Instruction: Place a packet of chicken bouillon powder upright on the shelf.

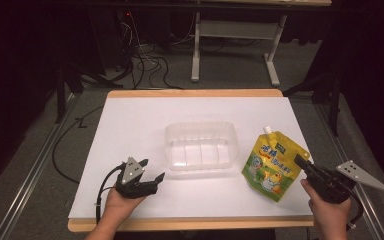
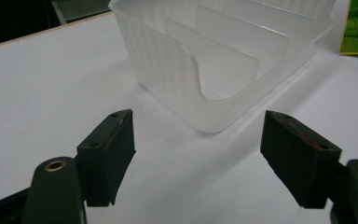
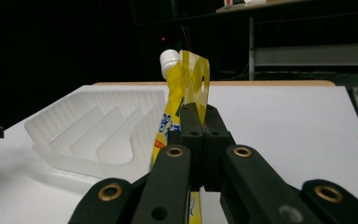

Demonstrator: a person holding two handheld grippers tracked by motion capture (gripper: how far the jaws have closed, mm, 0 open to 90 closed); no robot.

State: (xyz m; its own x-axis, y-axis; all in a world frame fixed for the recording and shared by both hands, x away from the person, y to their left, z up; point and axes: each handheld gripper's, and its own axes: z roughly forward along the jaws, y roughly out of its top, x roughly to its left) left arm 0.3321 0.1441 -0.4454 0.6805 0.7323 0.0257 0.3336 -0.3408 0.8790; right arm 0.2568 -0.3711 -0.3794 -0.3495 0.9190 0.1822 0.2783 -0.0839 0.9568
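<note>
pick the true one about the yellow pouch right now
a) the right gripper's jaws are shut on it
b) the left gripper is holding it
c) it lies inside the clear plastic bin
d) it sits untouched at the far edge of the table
a: in the right gripper view the right gripper has its jaws closed on the yellow pouch, outside the clear bin, while the left gripper is open and holds nothing.

A white sheet (image 1: 145, 130) covered the wooden counter (image 1: 190, 93), leaving its tan rim bare along the far and near edges. Beyond the far edge, black cables (image 1: 147, 62) sprawled over the grey floor (image 1: 230, 65) beside a white-legged table (image 1: 196, 50).
</note>
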